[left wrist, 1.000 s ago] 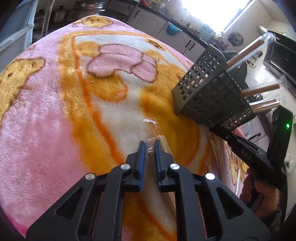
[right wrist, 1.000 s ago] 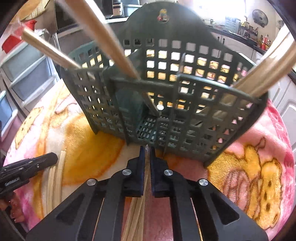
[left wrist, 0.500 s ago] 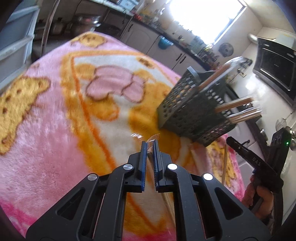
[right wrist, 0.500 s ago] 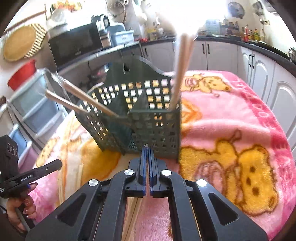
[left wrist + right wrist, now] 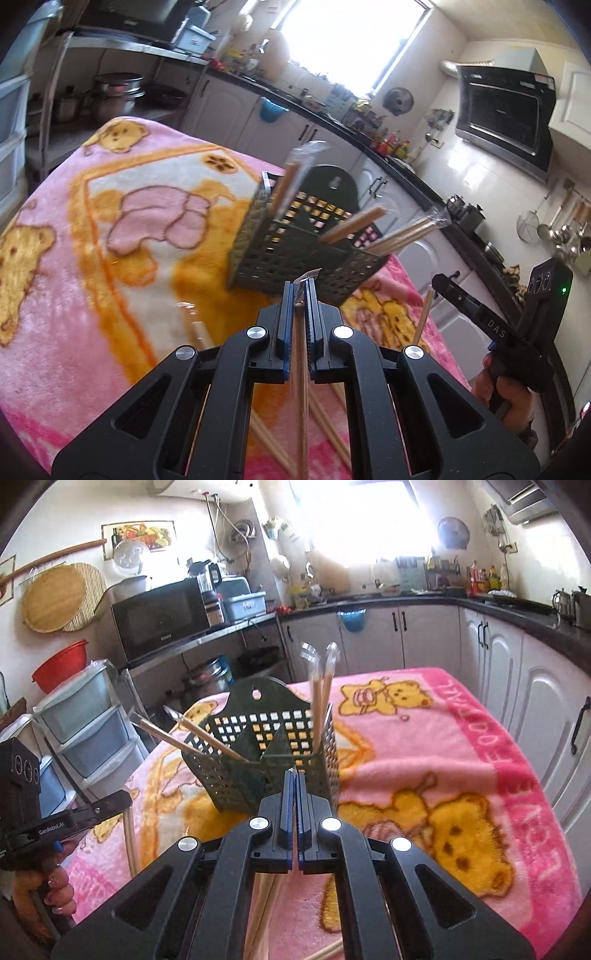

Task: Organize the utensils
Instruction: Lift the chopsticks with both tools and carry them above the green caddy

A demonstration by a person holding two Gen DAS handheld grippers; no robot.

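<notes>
Both grippers [image 5: 300, 286] [image 5: 294, 775] now higher, chopsticks [image 5: 301, 369] clamped (basket [image 5: 266, 760] ahead)

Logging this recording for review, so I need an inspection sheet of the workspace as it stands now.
Surface: pink bear-print blanket covers the table.
Job's things: dark slotted utensil holder with wrapped chopsticks standing in it; more chopsticks loose on the blanket.
Clutter: nothing seen.
Grippers: left gripper shut on a wrapped chopstick pair; right gripper shut on another pair.
Cables: nothing seen.
Surroundings: kitchen with microwave, white cabinets, bright window.
</notes>
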